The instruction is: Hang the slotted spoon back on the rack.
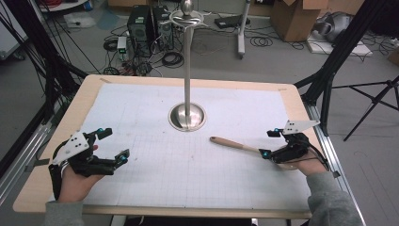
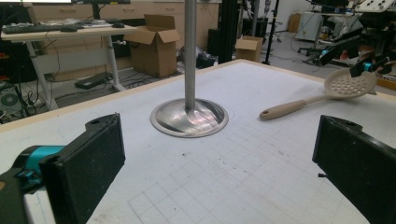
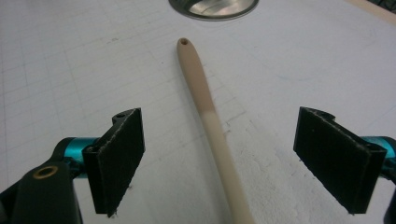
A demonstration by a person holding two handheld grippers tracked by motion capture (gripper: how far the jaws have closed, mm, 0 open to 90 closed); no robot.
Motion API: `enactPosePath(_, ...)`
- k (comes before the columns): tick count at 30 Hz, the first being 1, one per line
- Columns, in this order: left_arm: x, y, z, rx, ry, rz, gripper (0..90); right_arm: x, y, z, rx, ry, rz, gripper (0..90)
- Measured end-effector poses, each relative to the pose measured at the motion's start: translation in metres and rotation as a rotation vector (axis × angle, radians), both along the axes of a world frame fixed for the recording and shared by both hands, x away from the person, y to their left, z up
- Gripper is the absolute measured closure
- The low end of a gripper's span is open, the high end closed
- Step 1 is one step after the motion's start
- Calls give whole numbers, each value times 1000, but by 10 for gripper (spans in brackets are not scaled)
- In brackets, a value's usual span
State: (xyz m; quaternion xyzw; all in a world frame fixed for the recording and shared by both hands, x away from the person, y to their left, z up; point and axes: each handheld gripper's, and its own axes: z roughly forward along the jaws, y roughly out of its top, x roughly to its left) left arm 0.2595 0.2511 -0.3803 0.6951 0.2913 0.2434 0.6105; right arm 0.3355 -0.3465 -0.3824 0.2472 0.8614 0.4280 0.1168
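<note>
A beige slotted spoon (image 1: 231, 143) lies on the white gridded mat (image 1: 155, 165), right of centre, its handle end pointing toward the metal stand (image 1: 187, 117). My right gripper (image 1: 268, 143) stands open over the spoon's head end. In the right gripper view the handle (image 3: 210, 109) runs between the two spread jaws of that gripper (image 3: 224, 158), touching neither. My left gripper (image 1: 114, 144) is open at the mat's left with nothing in it. In the left gripper view, beyond its own gripper (image 2: 219, 168), are the stand's base (image 2: 189, 117) and the perforated spoon (image 2: 350, 84).
The stand's tall pole (image 1: 187, 61) rises from a round dish base at the table's middle and ends in a ring and knob. The wooden table rim (image 1: 188, 81) frames the mat. Black frame legs, cables and boxes surround the table on the floor.
</note>
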Motion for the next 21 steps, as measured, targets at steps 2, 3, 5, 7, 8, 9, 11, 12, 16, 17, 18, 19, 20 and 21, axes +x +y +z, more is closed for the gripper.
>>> enactPosePath(2, 0, 0, 0, -2, 0, 1, 27, 1, 1, -1, -25, -2, 24, 154)
enactPosePath(3, 0, -1, 0, -4, -2, 0, 27, 1, 2, -2, -34, 2, 34, 154)
enactPosePath(5, 0, -1, 0, -1, 1, -4, 27, 3, 3, -4, -52, 13, 55, 154)
enactPosePath(7, 0, -1, 0, -2, 1, -4, 26, 5, 5, -6, -73, 27, 70, 154)
enactPosePath(8, 0, -1, 0, -5, -2, -2, 27, 6, 6, -6, -85, 29, 83, 154)
enactPosePath(9, -1, -1, 0, -4, -2, 0, 27, 7, 7, -7, -88, 31, 88, 154)
enactPosePath(11, -1, 1, 0, -2, -3, -2, 27, 9, 8, -8, -88, 33, 95, 155)
enactPosePath(12, -1, 1, 0, -6, -2, 1, 27, 10, 8, -9, -91, 39, 96, 155)
enactPosePath(16, -1, 2, 0, -4, 1, 1, 27, 15, 6, -14, -111, 56, 91, 161)
enactPosePath(17, -1, 2, 0, -5, 1, 1, 27, 15, 6, -15, -114, 61, 87, 165)
enactPosePath(18, -1, 2, -1, -5, 1, 1, 27, 16, 5, -16, -115, 70, 88, 170)
enactPosePath(19, -1, 2, -1, -5, 1, 1, 27, 17, 5, -16, -110, 74, 89, 171)
enactPosePath(20, -1, 2, -1, -6, 1, 2, 27, 18, 4, -18, -102, 86, 92, 171)
enactPosePath(21, -1, 2, -1, -11, 2, -4, 27, 19, 4, -19, -98, 97, 93, 172)
